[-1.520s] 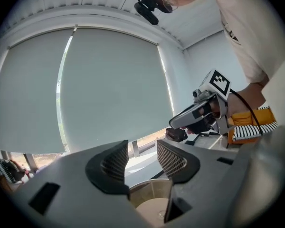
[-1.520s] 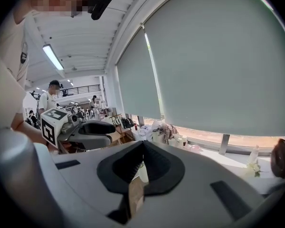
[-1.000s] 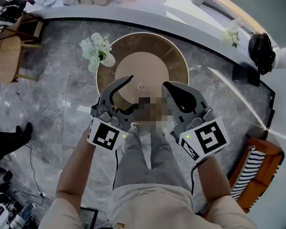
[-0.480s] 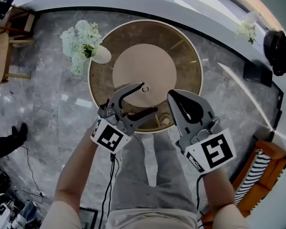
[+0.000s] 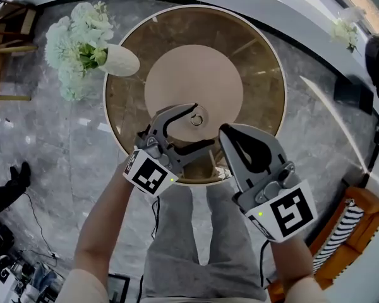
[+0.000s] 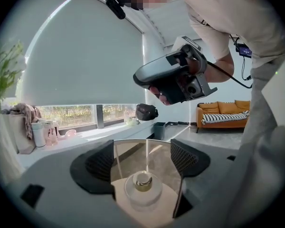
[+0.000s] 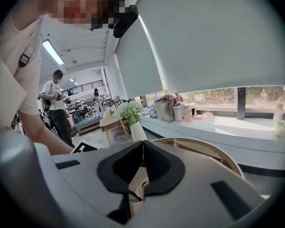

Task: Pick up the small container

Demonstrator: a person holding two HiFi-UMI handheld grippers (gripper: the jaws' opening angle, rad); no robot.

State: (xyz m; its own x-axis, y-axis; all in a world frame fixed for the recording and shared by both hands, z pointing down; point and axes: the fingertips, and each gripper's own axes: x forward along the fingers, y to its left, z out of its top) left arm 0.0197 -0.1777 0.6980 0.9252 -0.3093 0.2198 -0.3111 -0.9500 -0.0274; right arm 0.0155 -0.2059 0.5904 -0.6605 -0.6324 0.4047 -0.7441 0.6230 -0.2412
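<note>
Table (image 5: pixel 259 62) nearer | left gripper (image 6: pixel 143 156) opened wider, small container (image 6: pixel 143 184) between | right gripper (image 7: pixel 141 148) closed

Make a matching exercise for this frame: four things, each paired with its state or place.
1. left tool
2. right tool
3. small container
4. flower vase

a. by the round table rim
b. jaws shut, empty
c. jaws wide apart
d. near the table's middle

Pairs: 1-c, 2-b, 3-d, 4-a. The left tool's jaws have just been opening; the small container shows in the gap between them, not gripped.
</note>
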